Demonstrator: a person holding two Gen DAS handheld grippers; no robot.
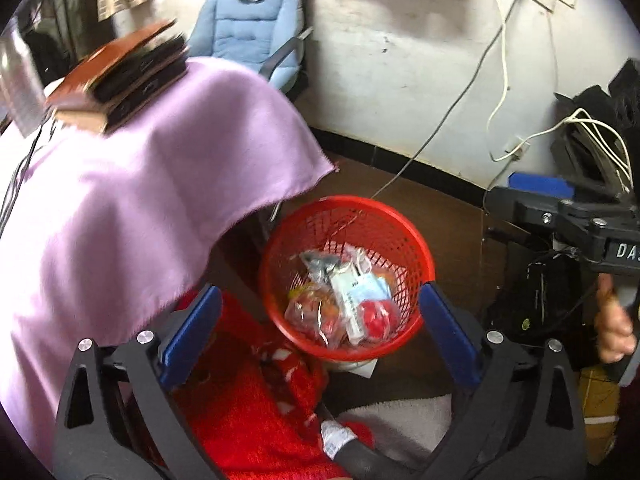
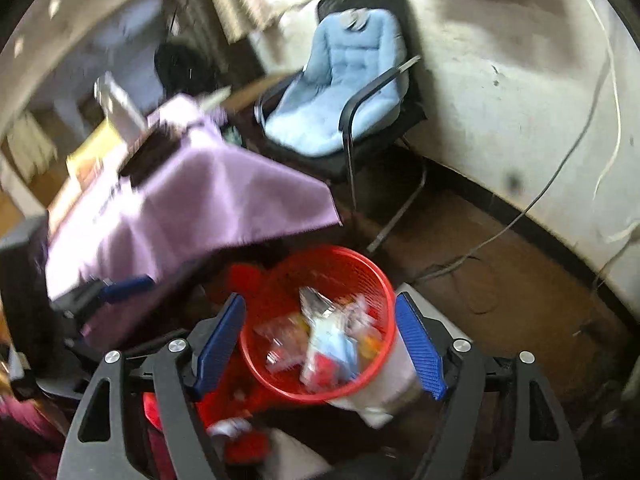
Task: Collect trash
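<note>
Jaws of both grippers gape empty above red basket [image 1: 416,240] of trash.

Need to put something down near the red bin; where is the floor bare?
Bare brown floor lies between the red mesh basket, the wall's black skirting and the blue-cushioned chair. It is crowded on the basket's near side: red fabric and the purple cloth overhanging.

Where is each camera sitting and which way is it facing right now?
Left wrist: on the left claw, angled down at the red basket of wrappers; its open blue pads, a hand on the right claw's body.
Right wrist: on the right claw, angled down at the basket; its open pads, the left claw.
Shared: basket, purple cloth, blue-cushioned chair.
</note>
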